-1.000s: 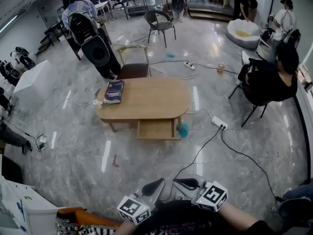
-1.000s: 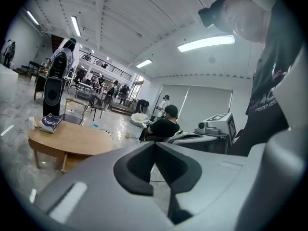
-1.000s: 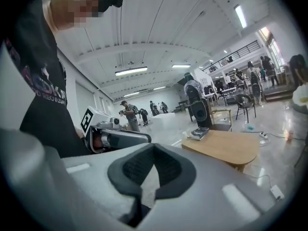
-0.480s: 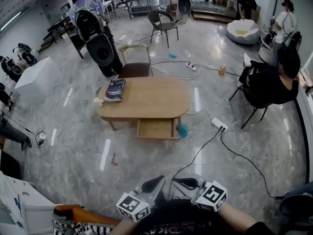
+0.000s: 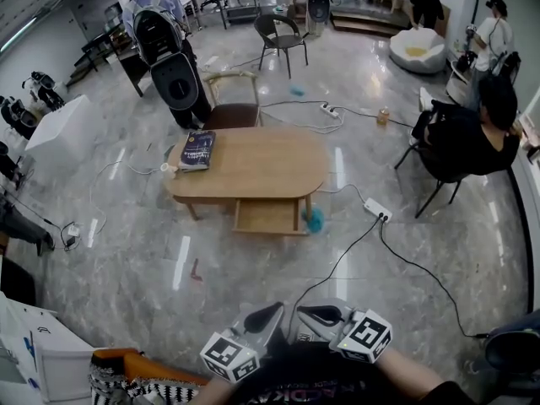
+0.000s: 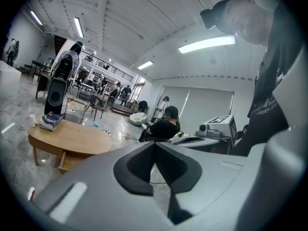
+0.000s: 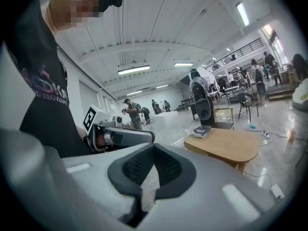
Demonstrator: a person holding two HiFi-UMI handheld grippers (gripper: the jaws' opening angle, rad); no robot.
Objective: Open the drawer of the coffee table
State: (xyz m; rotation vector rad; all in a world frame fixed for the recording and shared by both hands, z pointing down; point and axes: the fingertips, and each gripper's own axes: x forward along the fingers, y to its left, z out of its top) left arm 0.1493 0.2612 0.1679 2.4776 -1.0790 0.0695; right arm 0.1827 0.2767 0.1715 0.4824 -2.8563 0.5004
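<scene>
The oval wooden coffee table (image 5: pixel 253 171) stands mid-floor, far from both grippers. Its drawer (image 5: pixel 267 217) juts out from under the near edge, toward me. A dark blue book (image 5: pixel 197 149) lies on the table's left end. My left gripper (image 5: pixel 268 317) and right gripper (image 5: pixel 314 315) sit side by side close to my body at the bottom of the head view, both shut with nothing between the jaws. The left gripper view shows the table (image 6: pixel 67 139) at lower left beyond the shut left gripper (image 6: pixel 155 146). In the right gripper view the table (image 7: pixel 226 146) lies to the right.
A blue object (image 5: pixel 315 220) lies beside the drawer. A white power strip (image 5: pixel 377 210) and black cable (image 5: pixel 354 251) cross the floor between me and the table. A wooden chair (image 5: pixel 229 108) stands behind the table. A person with a backpack (image 5: pixel 169 53) stands far left, a seated person (image 5: pixel 464 137) right.
The person with the backpack has stepped a little further away. The head view has shifted slightly. Both grippers stay where they were, still shut.
</scene>
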